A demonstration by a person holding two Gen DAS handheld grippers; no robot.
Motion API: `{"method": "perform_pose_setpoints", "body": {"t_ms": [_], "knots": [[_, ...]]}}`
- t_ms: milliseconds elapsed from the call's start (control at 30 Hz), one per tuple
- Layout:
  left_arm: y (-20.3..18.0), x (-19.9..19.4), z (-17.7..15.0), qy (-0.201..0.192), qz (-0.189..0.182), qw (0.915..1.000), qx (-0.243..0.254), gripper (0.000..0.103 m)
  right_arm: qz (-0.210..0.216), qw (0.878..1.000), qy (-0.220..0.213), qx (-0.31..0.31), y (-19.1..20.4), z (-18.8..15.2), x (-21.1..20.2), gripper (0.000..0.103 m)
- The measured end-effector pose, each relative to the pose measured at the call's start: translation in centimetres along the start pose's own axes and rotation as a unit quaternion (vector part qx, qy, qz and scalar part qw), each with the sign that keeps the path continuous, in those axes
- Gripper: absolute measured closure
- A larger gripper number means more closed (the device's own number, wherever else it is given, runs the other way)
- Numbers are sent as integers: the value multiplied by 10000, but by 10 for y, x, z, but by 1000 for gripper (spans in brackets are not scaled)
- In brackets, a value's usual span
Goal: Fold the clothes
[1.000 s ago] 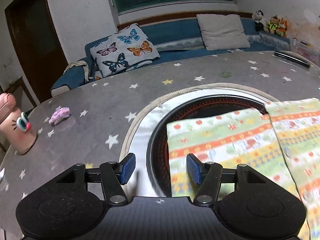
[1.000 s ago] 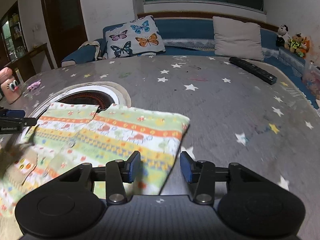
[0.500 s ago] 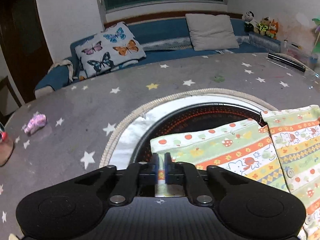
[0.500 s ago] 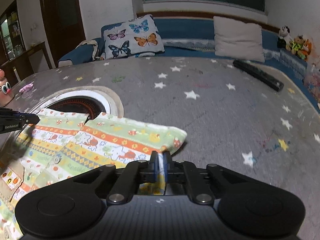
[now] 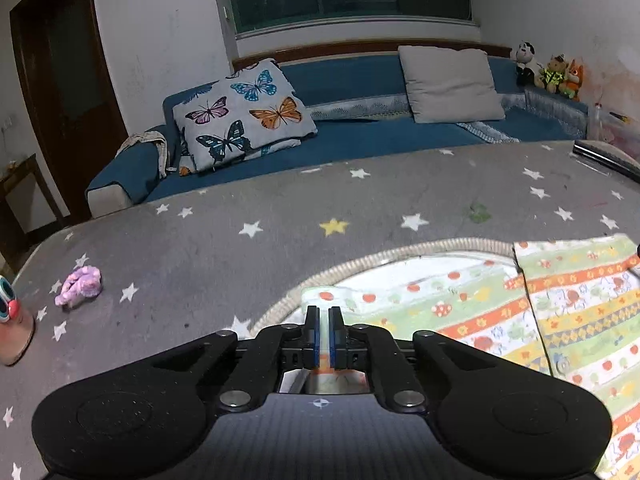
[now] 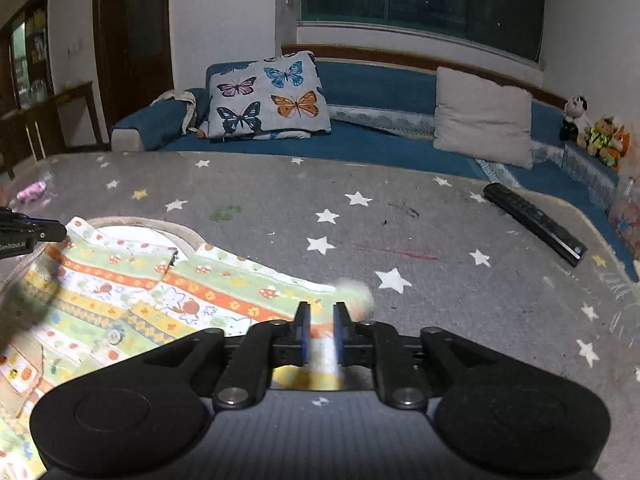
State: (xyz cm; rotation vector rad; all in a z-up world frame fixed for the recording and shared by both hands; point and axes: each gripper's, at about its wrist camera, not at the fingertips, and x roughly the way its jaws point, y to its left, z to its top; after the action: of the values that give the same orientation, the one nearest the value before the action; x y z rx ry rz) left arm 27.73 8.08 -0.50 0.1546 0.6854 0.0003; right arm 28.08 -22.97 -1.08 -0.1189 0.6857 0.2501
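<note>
Your star-print tablecloth (image 5: 280, 248) fills mid-frame. The striped garment (image 5: 520, 320) lies lower right in the left view, lower left in the right. Your left gripper (image 5: 324, 330) is clenched on its corner; your right gripper (image 6: 321, 330) is opening, blurred cloth between its jaws.

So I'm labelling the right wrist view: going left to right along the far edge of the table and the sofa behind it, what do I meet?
Pink toy → butterfly pillow → grey cushion → black remote → stuffed toys.
</note>
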Motion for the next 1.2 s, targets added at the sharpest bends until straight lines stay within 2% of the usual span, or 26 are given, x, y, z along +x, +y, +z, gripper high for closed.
{"method": "perform_pose_setpoints", "body": {"t_ms": [67,133,233,300,333,367,467,567,667,733,800,833,967,1100,1133,1200], "knots": [[-2,-11,-8,-30,-55,9998,175,95,139,9999,-24,-80,6,-3,-11,76],[-4,-23,-18,-20,-130,9995,285,94,322,9993,-34,-182,13,-8,-25,67],[-5,-50,-40,-39,-212,9990,382,90,678,9968,48,-423,33,-22,-45,64],[0,-67,-54,-64,-154,9993,329,83,945,9938,127,-575,48,-34,-58,56],[4,-75,-62,-75,-99,9995,274,79,1063,9920,169,-655,57,-40,-63,56],[9,-84,-69,-84,9,9997,242,72,1174,9901,210,-744,66,-47,-68,56],[27,-110,-94,-103,413,9990,157,62,1399,9841,256,-1064,93,-66,-81,50],[52,-132,-118,-82,934,9956,-43,53,1482,9798,230,-1321,114,-83,-91,47],[77,-149,-140,-9,1469,9887,-297,47,1400,9771,185,-1592,131,-96,-99,47],[97,-156,-153,88,1872,9811,-476,44,1291,9769,110,-1699,134,-100,-105,47],[115,-160,-164,169,2139,9743,-680,36,1298,9784,108,-1607,132,-100,-110,42],[124,-163,-170,202,2222,9715,-801,34,1308,9790,116,-1558,131,-101,-112,42],[146,-163,-180,286,2382,9652,-1041,34,1245,9816,170,-1435,124,-107,-115,42],[150,-156,-178,226,2261,9678,-1081,36,1168,9850,196,-1252,118,-108,-118,41],[150,-155,-178,206,2203,9691,-1090,39,1157,9858,200,-1204,117,-108,-119,41],[153,-154,-177,154,1897,9750,-1145,67,1134,9870,212,-1115,114,-110,-119,41]]}}
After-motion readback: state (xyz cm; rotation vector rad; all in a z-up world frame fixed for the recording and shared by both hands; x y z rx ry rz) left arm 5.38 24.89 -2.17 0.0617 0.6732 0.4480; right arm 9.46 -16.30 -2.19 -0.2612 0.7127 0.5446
